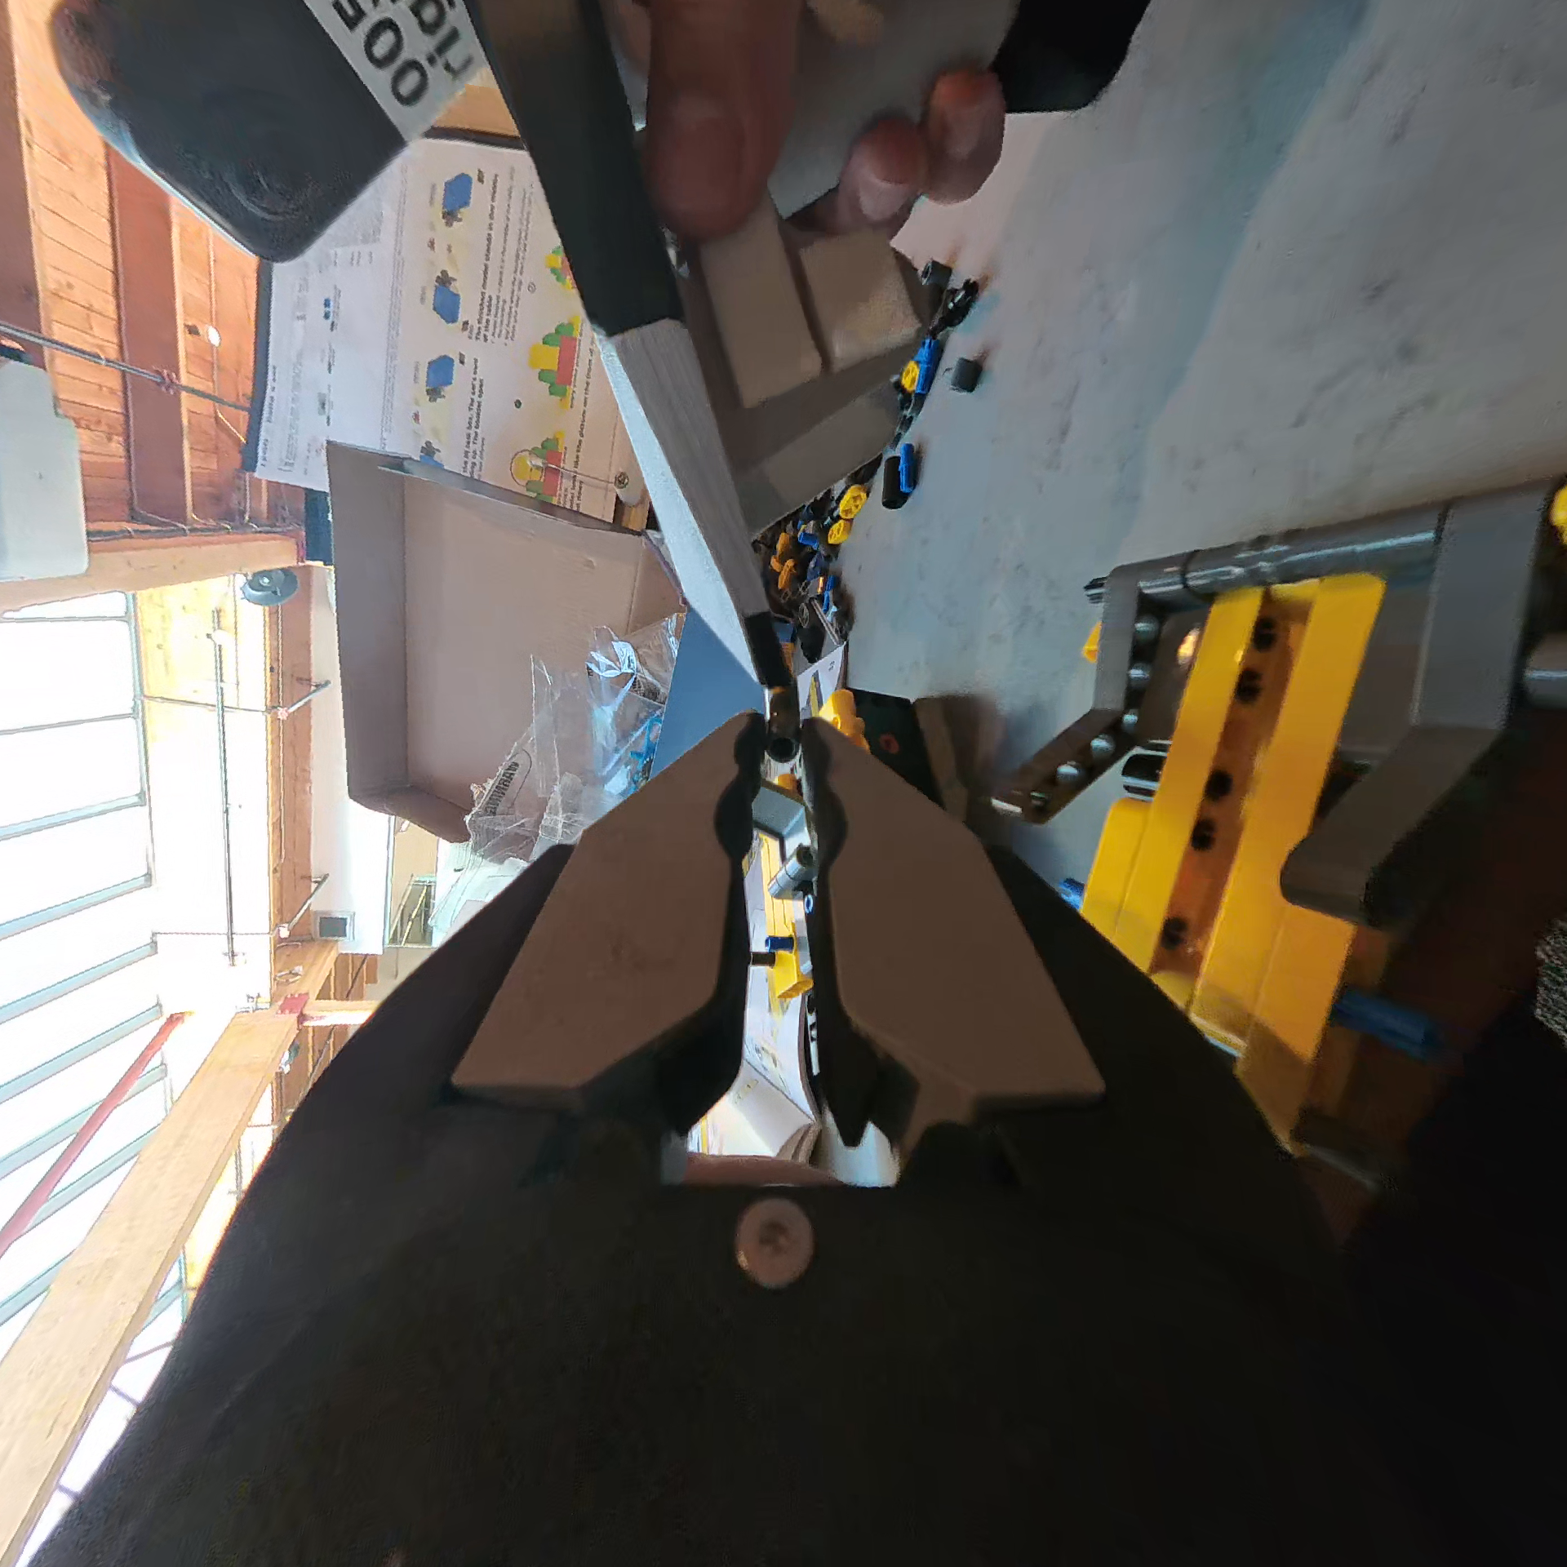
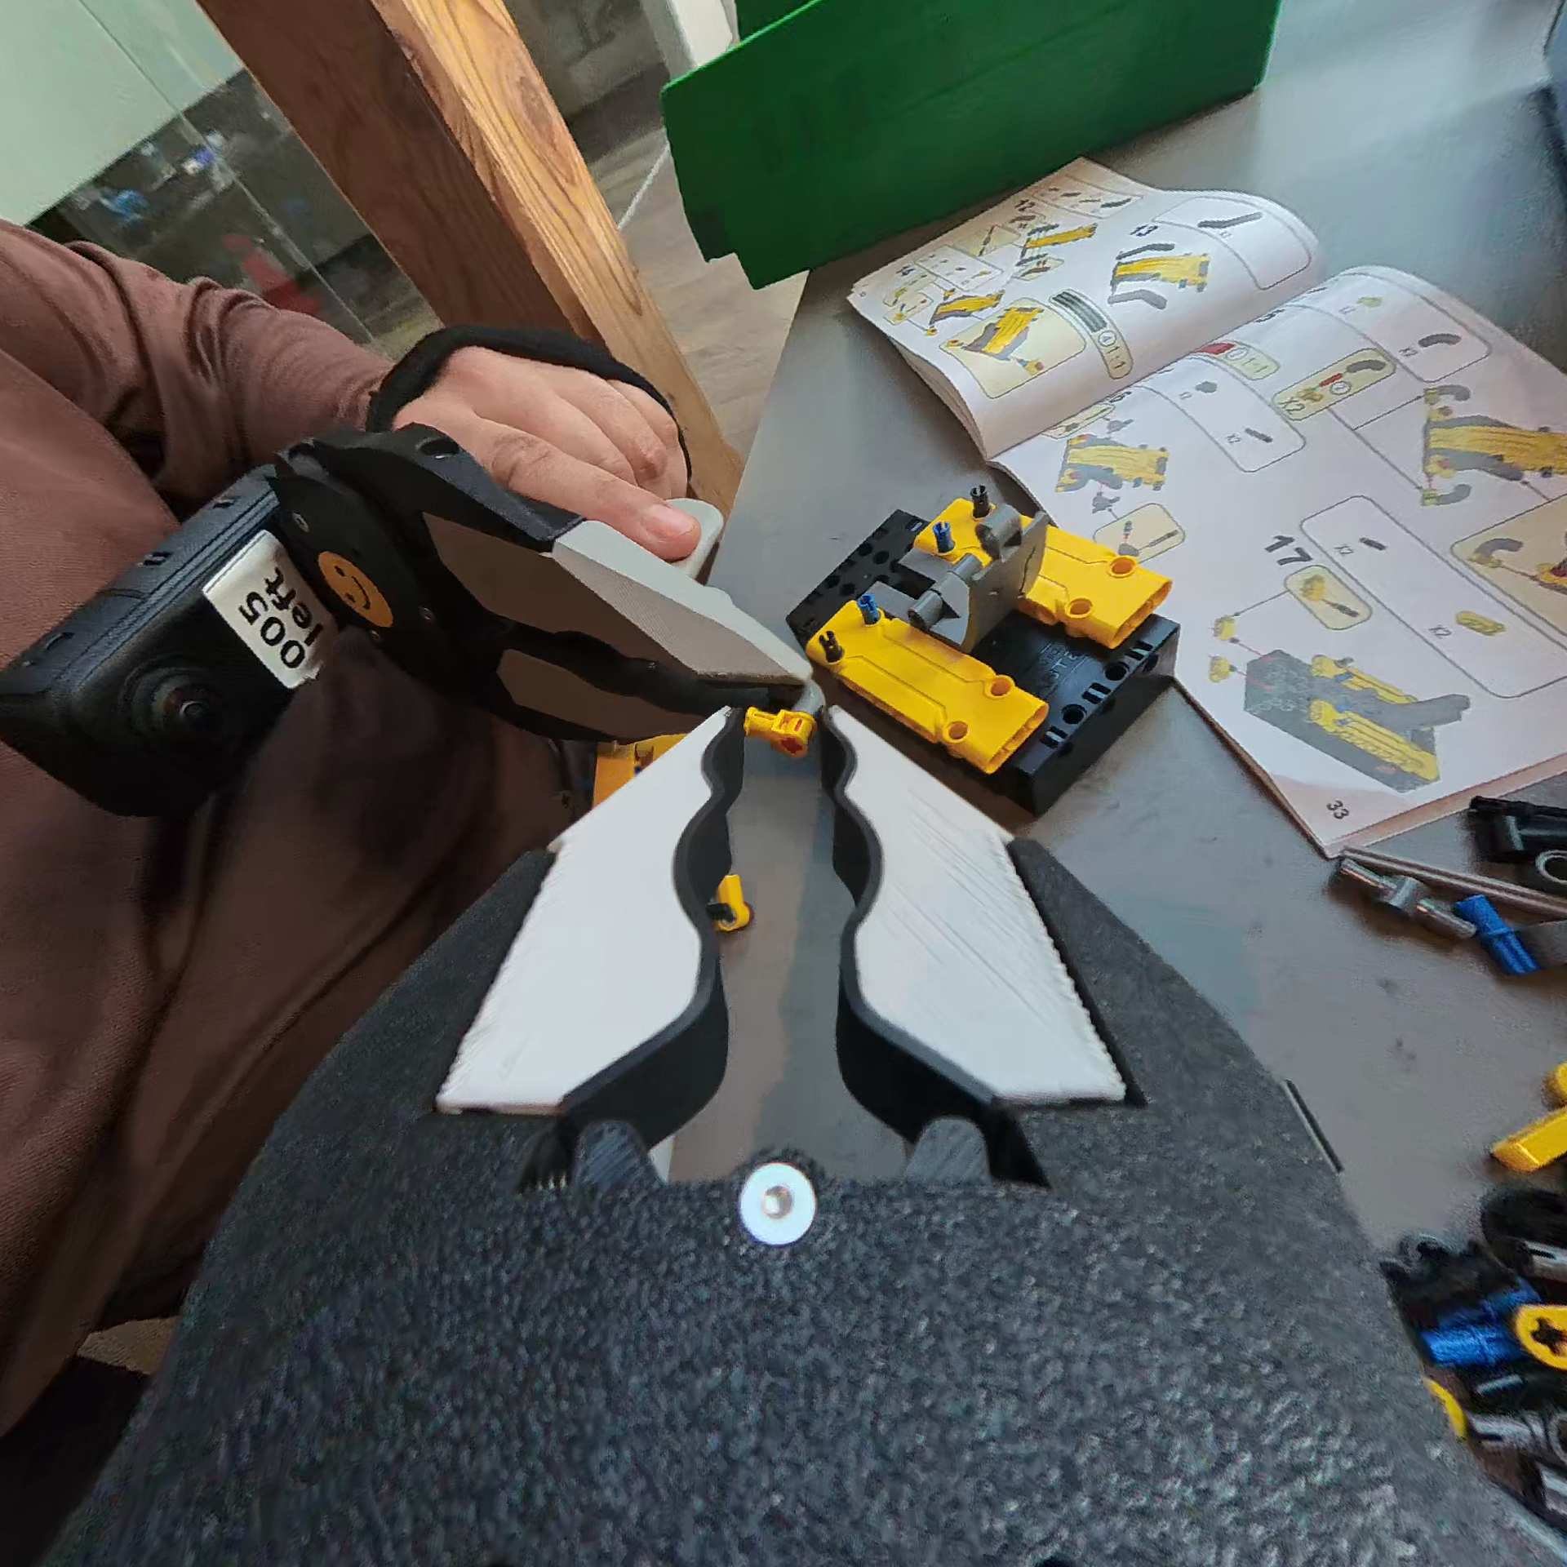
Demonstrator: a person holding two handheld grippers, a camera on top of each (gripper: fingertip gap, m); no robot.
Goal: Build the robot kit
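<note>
Left gripper (image 1: 782, 731): jaws narrow, pinched on a small yellow connector (image 2: 780, 727) by its grey end. It is held off the table edge, just near-left of the black-and-yellow assembly (image 2: 1000, 670).
Right gripper (image 2: 782, 722): jaws narrow, tips flanking the same connector. I cannot tell whether its pads press on it or only bracket it.
A hand (image 2: 551, 441) works the left gripper.

Risks, as judged:
- The connector is tiny and held at the extreme tips. A slight twist between the two grippers could flick it out, and it would likely drop past the table edge.
- Four finger tips crowd one spot, so they may collide and lever the piece loose.
- The assembly lies close on the far right, and a stray sweep could knock its upright pins.

Count:
- Grippers: 2. Held connector: 1.
- Assembly: 1 black base, 2 yellow panels, 1 grey bracket (image 2: 984, 585), 2 blue pins, 2 black pins.
- Loose yellow piece (image 2: 731, 911) under the right gripper: 1.
- Open instruction booklet (image 2: 1272, 475), far right: 1.
- Green box (image 2: 933, 127), far: 1.
- Wooden post (image 2: 475, 170), far left: 1.
- Loose parts (image 2: 1492, 1323) at the right edge: too jumbled to count.
- Second yellow-and-grey build (image 1: 1229, 763): 1.
- Cardboard tray (image 1: 475, 627): 1.
</note>
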